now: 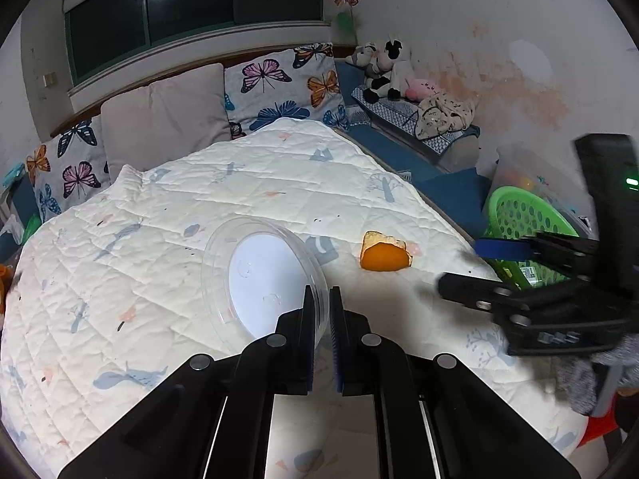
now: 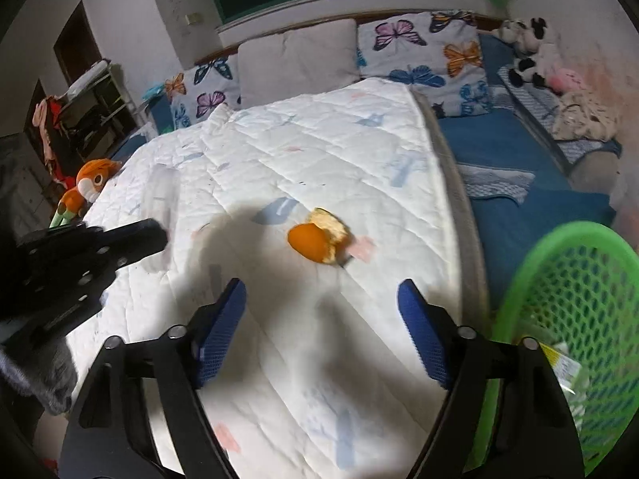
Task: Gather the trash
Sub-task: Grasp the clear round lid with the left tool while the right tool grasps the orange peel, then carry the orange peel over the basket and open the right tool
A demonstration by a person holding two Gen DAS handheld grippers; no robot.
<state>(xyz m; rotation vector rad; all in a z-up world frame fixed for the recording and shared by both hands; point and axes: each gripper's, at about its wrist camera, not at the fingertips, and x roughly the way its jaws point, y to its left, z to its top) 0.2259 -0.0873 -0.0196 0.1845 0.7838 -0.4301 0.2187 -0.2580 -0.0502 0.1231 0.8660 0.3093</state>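
My left gripper (image 1: 322, 307) is shut on the rim of a clear plastic lid (image 1: 259, 279) and holds it tilted over the white quilt (image 1: 159, 239). An orange peel (image 1: 382, 251) lies on the quilt to its right; it also shows in the right wrist view (image 2: 317, 241). My right gripper (image 2: 321, 299) is open and empty, just short of the peel. It shows in the left wrist view (image 1: 463, 267) at the right. A green mesh basket (image 2: 579, 311) with some wrappers in it stands by the bed's right edge; it also shows in the left wrist view (image 1: 527, 215).
Butterfly and plain pillows (image 1: 167, 115) line the headboard. Plush toys (image 1: 383, 68) sit on a blue mattress (image 2: 511, 151) at the right. An orange plush (image 2: 90, 183) lies at the bed's left edge. The left gripper (image 2: 131, 239) shows at the left.
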